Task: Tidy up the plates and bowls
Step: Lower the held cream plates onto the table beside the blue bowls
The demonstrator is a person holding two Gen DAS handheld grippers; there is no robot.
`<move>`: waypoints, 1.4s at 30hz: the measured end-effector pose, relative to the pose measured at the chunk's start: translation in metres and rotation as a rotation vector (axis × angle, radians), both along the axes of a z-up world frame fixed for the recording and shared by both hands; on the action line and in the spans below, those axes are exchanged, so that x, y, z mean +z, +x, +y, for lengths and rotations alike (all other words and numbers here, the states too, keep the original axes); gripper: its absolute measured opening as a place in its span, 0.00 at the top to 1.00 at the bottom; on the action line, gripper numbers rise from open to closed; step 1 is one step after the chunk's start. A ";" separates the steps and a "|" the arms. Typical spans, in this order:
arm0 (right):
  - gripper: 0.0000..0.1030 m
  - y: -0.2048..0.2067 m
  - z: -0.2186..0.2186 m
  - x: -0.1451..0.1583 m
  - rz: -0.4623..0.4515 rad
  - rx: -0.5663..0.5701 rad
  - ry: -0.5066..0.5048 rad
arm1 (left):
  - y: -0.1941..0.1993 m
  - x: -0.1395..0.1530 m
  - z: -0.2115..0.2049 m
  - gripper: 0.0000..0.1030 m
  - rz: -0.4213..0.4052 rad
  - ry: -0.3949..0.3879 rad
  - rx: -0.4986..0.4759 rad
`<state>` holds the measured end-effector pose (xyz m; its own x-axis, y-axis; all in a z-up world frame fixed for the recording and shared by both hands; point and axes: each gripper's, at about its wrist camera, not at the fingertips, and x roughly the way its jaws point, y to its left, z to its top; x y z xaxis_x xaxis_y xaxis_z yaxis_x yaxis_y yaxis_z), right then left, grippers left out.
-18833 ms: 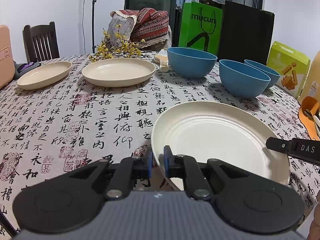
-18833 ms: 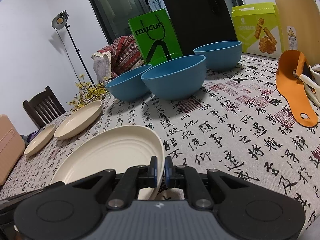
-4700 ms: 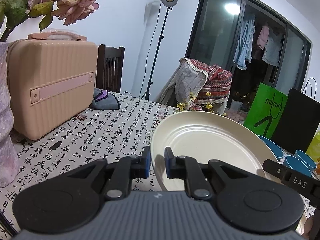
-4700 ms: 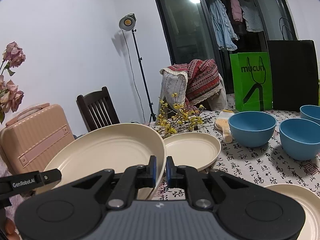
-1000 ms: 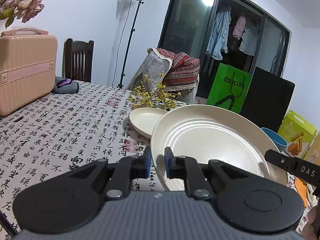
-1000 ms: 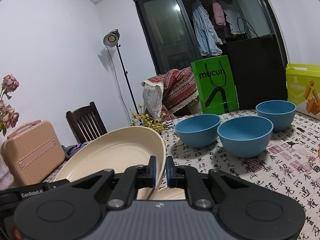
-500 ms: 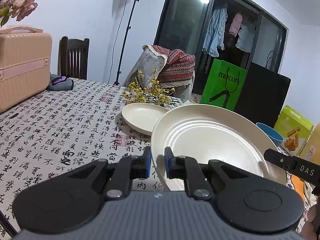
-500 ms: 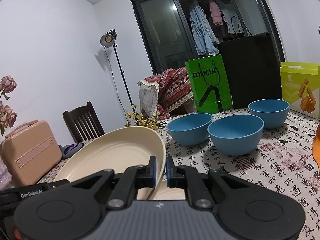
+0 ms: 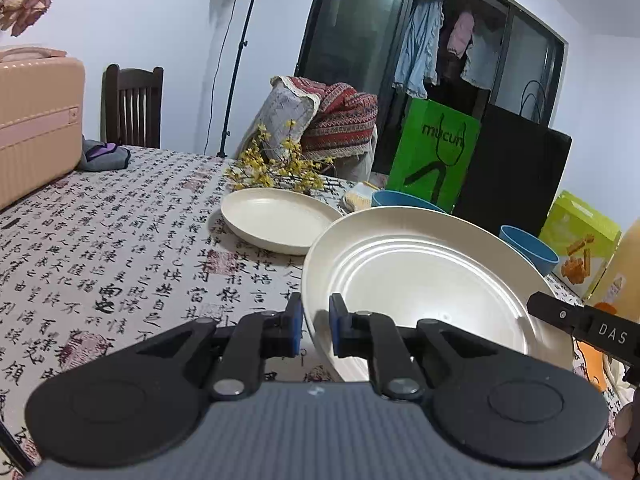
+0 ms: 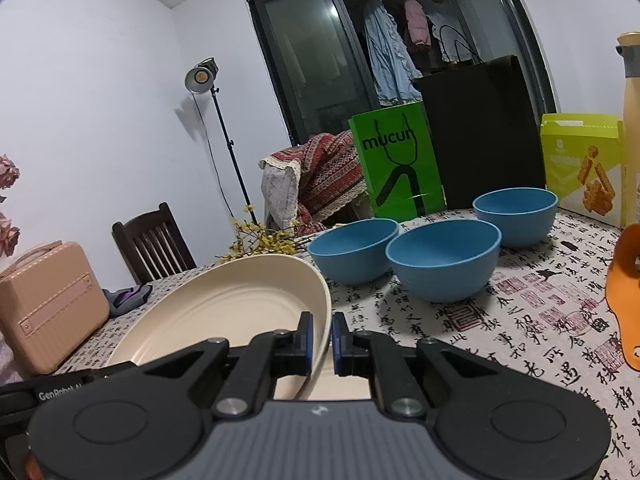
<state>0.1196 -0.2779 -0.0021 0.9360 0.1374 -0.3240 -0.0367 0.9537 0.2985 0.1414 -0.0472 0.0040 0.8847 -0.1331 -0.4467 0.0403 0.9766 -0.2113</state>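
Two grippers, one plate between them. My left gripper is pinched down on the near-left rim of the big cream plate; blue pads nearly together, only the rim's thickness between them. My right gripper is clamped the same way on the opposite rim of that plate, which rises tilted toward 10 o'clock in the right wrist view. From the left wrist view the right gripper's black tip shows at 3 o'clock, against the plate's far edge.

Plate looks lifted off the calligraphy tablecloth; how high, I cannot tell.

Second cream plate lies flat on the cloth at 12 o'clock from the left gripper, just beyond the held one, with the yellow flower sprig behind it.

Three blue bowls sit upright at 1 o'clock from the right gripper, close together; whether they touch is unclear. Green mucun bag and black bag stand behind them.

Pink case at 9 o'clock, dark wooden chair beyond it
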 end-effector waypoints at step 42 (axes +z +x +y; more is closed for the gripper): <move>0.91 0.007 -0.027 -0.048 0.096 -0.084 -0.121 | 0.015 -0.042 -0.055 0.86 0.072 0.130 -0.072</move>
